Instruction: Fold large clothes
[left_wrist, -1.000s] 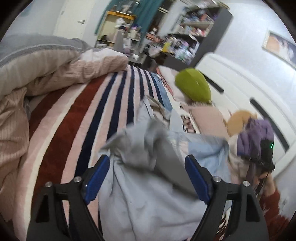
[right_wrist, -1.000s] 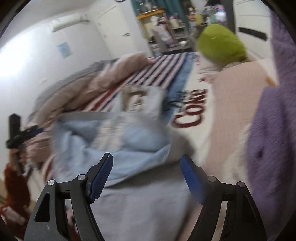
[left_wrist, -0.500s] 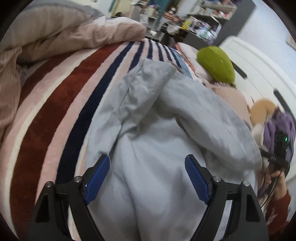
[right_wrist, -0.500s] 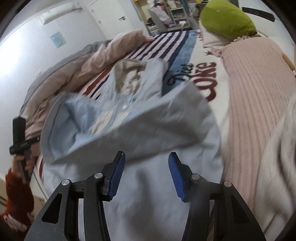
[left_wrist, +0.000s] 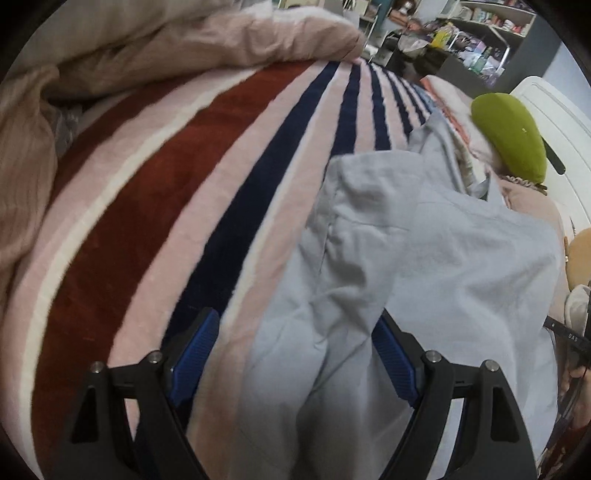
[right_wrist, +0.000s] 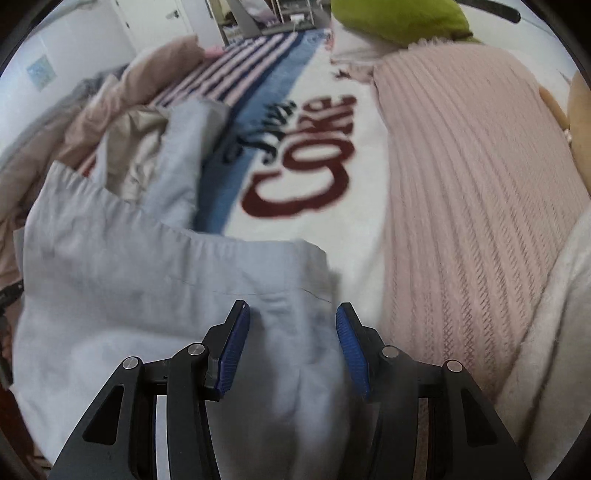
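A large light blue shirt (left_wrist: 436, 266) lies folded over on the striped bed blanket (left_wrist: 155, 206). My left gripper (left_wrist: 295, 350) is open just above the shirt's left side, with cloth bunched between its wide-apart blue pads. In the right wrist view the same shirt (right_wrist: 147, 280) lies flat with its collar end further back. My right gripper (right_wrist: 293, 343) is open over the shirt's near right corner, with cloth lying between the pads, not pinched.
A pink quilt (left_wrist: 192, 40) is heaped at the back left. A green pillow (left_wrist: 509, 136) and a pink ribbed pillow (right_wrist: 465, 192) lie on the right. A Coke-print blanket (right_wrist: 317, 155) lies beside the shirt. Shelves stand beyond the bed.
The shirt, lifted and moving a second ago, now lies flat on the bed. Both grippers have come down close to it. The right gripper's jaws narrowed, then widened a little.
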